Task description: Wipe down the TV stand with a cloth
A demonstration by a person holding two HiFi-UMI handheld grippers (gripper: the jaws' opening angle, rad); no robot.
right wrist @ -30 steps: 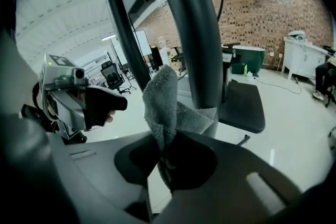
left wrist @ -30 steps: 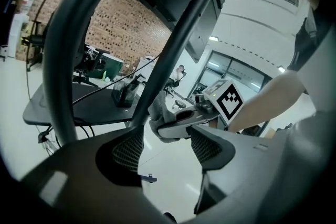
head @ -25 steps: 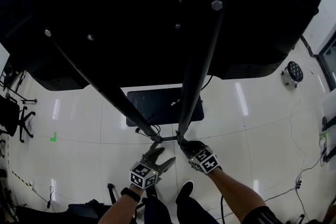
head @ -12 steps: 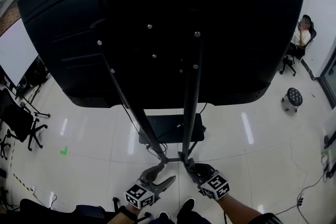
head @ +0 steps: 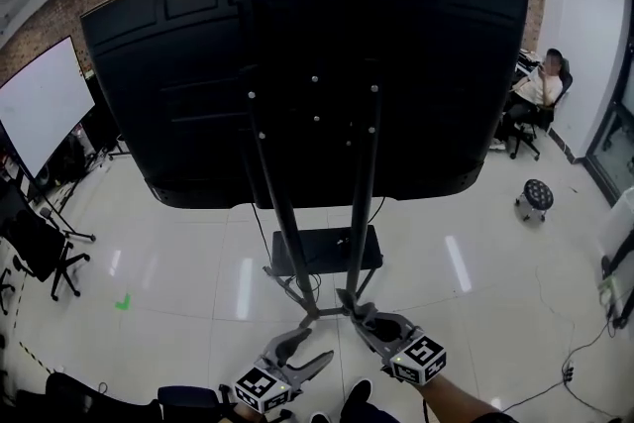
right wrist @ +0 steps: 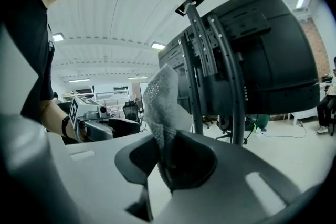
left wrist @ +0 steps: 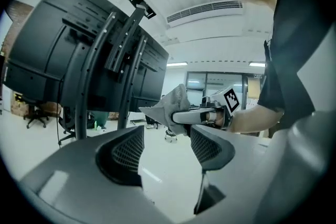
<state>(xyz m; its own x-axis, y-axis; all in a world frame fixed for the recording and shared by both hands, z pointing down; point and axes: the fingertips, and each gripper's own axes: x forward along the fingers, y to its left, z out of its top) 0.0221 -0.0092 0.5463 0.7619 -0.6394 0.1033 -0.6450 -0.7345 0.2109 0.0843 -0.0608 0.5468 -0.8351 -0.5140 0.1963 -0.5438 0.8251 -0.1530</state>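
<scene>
The tall black metal TV stand (head: 362,198), two tubular poles bearing a broad matte screen back, rises from a glossy white tiled floor (head: 168,263). Near its base the right gripper (right wrist: 165,165) has its jaws clamped on a knobbly grey woven cloth (right wrist: 161,94). The left gripper (left wrist: 165,147) gapes wide, holding nothing.

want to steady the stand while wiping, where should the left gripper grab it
Probably the left pole, low down, from your side: a slim bare bar nearest the open left gripper, which its jaws should straddle. The right gripper holds the cloth.
</scene>
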